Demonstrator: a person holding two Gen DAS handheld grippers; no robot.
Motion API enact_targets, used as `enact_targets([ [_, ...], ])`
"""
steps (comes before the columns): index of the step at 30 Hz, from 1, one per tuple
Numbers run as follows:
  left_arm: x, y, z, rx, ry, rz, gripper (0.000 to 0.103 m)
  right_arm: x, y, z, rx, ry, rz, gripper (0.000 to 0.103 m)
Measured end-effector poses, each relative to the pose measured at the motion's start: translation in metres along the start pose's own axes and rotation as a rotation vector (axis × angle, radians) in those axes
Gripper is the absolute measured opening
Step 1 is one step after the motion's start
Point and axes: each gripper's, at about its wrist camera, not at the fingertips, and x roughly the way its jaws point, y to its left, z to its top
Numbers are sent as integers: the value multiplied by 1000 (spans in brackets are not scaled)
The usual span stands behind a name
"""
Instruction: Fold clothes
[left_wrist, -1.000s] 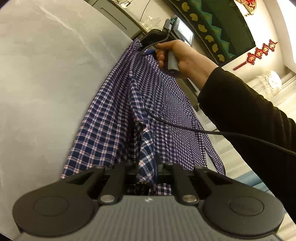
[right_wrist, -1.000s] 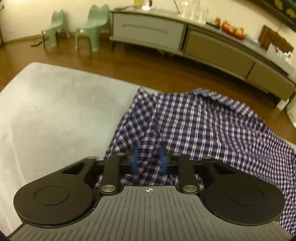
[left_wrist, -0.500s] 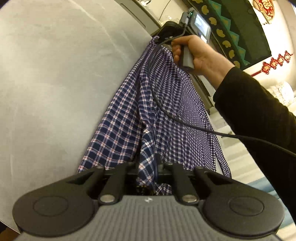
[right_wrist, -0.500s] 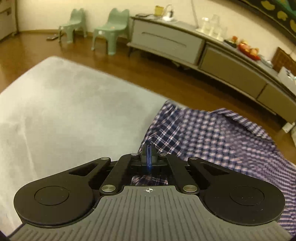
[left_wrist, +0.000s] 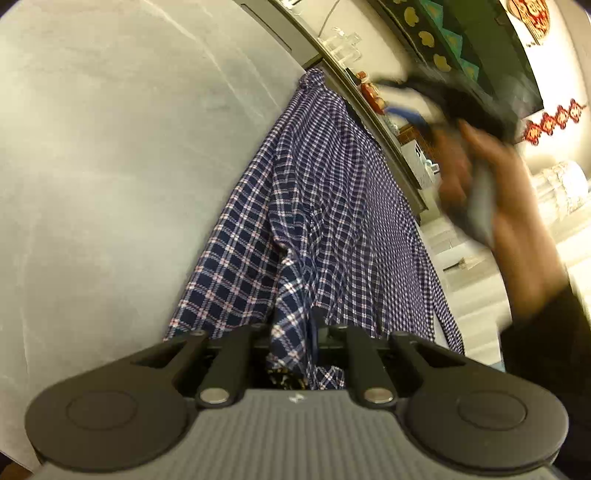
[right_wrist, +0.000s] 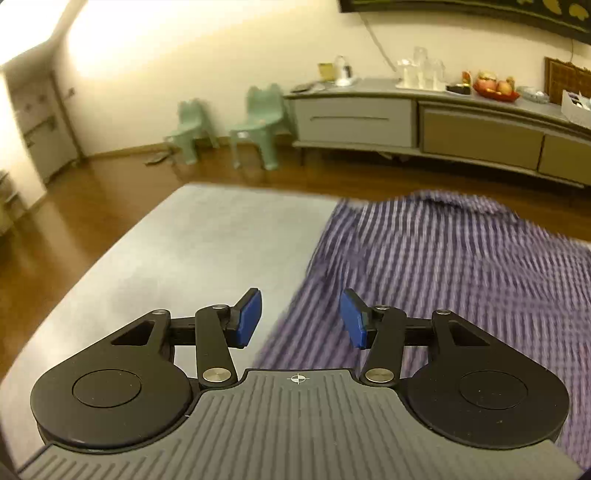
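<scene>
Checked shirt (left_wrist: 325, 206) lies long on grey counter (left_wrist: 110, 166), partly hanging off edge, folding barely begun. Left tool (left_wrist: 295, 332) pinching shirt hem. Right tool (right_wrist: 301, 317) opening, nothing between pads, above shirt. Most folds left.

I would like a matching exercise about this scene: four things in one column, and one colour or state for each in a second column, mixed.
Things:
1. left tool
2. right tool
3. shirt
4. small chairs

States:
a. pale green
b. jaws apart and opening, nothing between them
c. blue checked, lying on the grey table
d. clamped on cloth

Pairs: 1-d, 2-b, 3-c, 4-a
</scene>
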Motion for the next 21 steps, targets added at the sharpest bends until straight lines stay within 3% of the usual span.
enact_targets([
  [1, 0, 1, 0, -10, 8, -11, 14, -16, 3, -20, -12, 18, 20, 53],
  [2, 1, 2, 0, -18, 23, -29, 20, -28, 6, -41, -25, 38, 43, 53],
  [3, 1, 3, 0, -21, 42, -53, 32, -36, 9, -62, -43, 62, 60, 51],
  [4, 1, 3, 0, -16, 57, -73, 35, -43, 13, -82, -62, 87, 71, 51],
  [6, -7, 3, -2, 5, 48, -76, 46, -47, 17, -120, -106, 147, 46, 48],
  [8, -18, 6, -7, 11, 40, -88, 51, -48, 18, -145, -161, 179, -42, 48],
  [11, -40, 14, -24, -12, 13, -120, 54, -68, 16, -155, -188, 131, -117, 48],
  [12, -46, 14, -31, -11, -15, -115, 54, -78, 17, -153, -173, 100, -105, 48],
  [16, -80, -6, -43, 114, -245, 2, 54, -107, 34, -150, -195, -4, -10, 48],
  [18, -87, -26, -41, 201, -293, 6, 53, -103, 44, -153, -226, -4, 48, 48],
  [21, -76, -54, -40, 335, -262, -4, 53, -80, 50, -164, -249, 72, 52, 48],
])
